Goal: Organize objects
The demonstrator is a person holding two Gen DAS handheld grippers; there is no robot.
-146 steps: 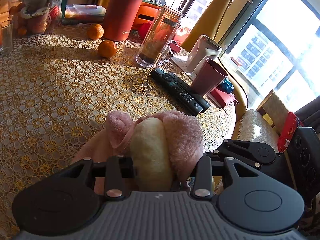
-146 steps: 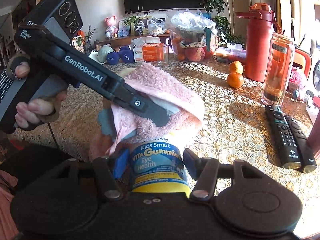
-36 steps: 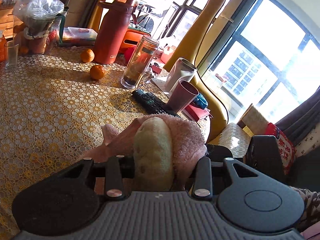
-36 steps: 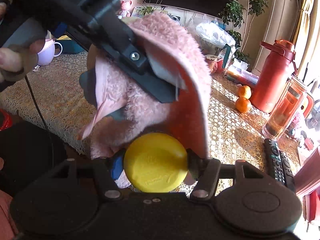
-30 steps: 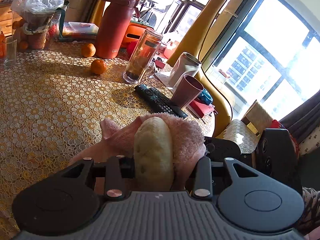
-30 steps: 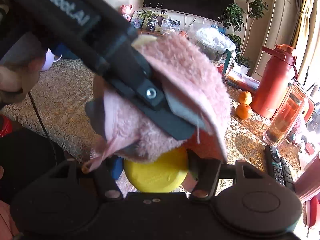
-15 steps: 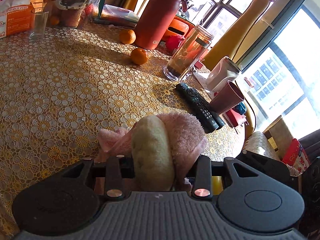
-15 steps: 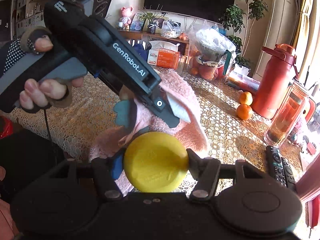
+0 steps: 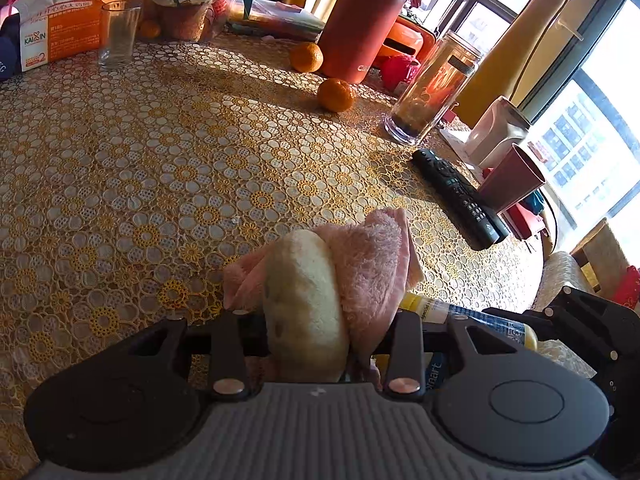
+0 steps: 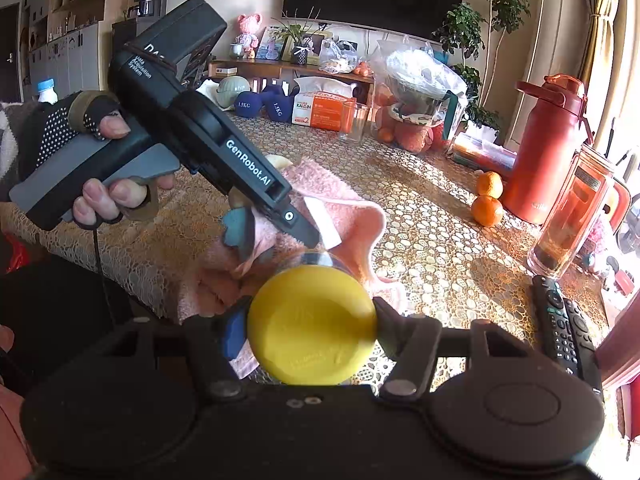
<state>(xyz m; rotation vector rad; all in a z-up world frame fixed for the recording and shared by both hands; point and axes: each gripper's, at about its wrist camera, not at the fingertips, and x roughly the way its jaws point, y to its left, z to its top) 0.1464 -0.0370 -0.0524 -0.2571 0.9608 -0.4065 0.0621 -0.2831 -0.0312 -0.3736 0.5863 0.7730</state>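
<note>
My left gripper (image 9: 310, 320) is shut on a folded pink towel (image 9: 372, 264) with a cream pad (image 9: 304, 300) in it, low over the near table edge. It also shows in the right wrist view (image 10: 276, 236), with the towel (image 10: 340, 208) draped below it. My right gripper (image 10: 310, 324) is shut on a gummies bottle, its yellow lid (image 10: 312, 332) facing the camera. The bottle (image 9: 472, 316) lies sideways beside the towel in the left wrist view.
The table has a gold lace cloth (image 9: 140, 168). On it stand a red flask (image 10: 548, 148), a glass tea bottle (image 10: 572, 208), two oranges (image 10: 486, 200), remotes (image 10: 564, 324), a drinking glass (image 9: 118, 32), a tissue pack (image 10: 320, 112) and a maroon cup (image 9: 512, 180).
The left gripper has tilted down and lowered the towel toward the table. The towel has dropped from in front of the right camera, and the bottle's yellow lid stays in the right jaws.
</note>
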